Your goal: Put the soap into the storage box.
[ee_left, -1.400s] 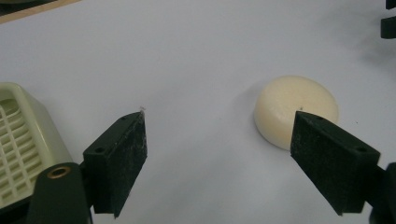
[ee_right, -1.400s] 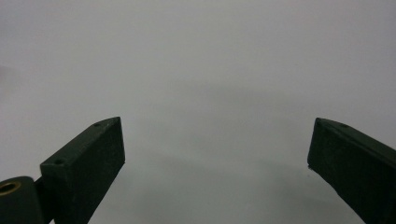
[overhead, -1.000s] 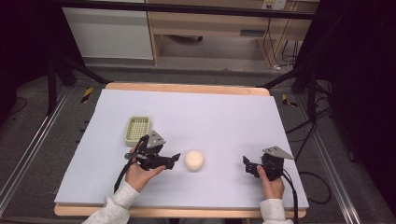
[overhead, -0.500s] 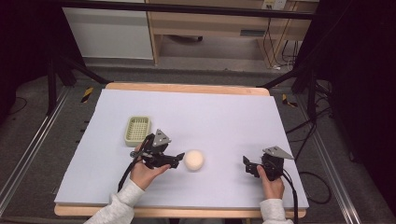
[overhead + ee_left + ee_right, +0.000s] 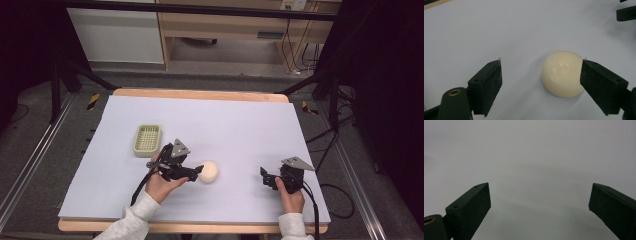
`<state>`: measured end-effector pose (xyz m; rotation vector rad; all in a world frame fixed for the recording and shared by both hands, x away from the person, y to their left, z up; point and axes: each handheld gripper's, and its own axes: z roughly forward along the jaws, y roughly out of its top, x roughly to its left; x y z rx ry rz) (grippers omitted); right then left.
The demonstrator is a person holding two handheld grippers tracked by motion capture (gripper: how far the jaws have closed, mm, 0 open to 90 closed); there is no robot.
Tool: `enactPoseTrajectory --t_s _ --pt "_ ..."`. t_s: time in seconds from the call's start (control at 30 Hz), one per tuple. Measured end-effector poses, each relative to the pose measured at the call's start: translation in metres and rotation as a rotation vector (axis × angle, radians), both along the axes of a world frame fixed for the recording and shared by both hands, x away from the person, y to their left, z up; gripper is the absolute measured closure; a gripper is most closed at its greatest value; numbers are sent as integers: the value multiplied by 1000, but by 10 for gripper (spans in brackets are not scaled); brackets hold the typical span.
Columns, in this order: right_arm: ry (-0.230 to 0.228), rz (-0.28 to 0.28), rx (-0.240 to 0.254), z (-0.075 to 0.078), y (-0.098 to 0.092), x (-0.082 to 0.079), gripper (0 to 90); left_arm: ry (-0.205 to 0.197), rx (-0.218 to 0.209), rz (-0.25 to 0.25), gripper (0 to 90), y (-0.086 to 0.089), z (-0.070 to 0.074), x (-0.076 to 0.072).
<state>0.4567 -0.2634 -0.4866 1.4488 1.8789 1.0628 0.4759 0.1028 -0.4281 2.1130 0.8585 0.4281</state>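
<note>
Reaching in from the side, the left gripper [image 5: 195, 172] has its jaws half spread and just been opening, the round cream soap [image 5: 562, 73] on the white table sheet [image 5: 240, 125] sitting between them, one jaw at its edge, the other well clear, so not gripped. Soap looks smooth, hard, light and probably slippery, so best pinched low across its widest part, jaws centred, or it may squirt out; green basket [image 5: 147, 139] sits near, behind. Right gripper [image 5: 269, 180] rests well apart, jaws wide, empty.
</note>
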Motion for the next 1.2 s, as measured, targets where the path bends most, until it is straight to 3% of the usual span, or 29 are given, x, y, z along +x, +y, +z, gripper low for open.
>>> enactPoseTrajectory --t_s 0.5,1.2 --pt "2 0 2 0 0 0 43 16 3 -23 167 -15 -5 1" --pt "1 0 3 0 0 0 43 34 42 -51 136 -34 -13 4"
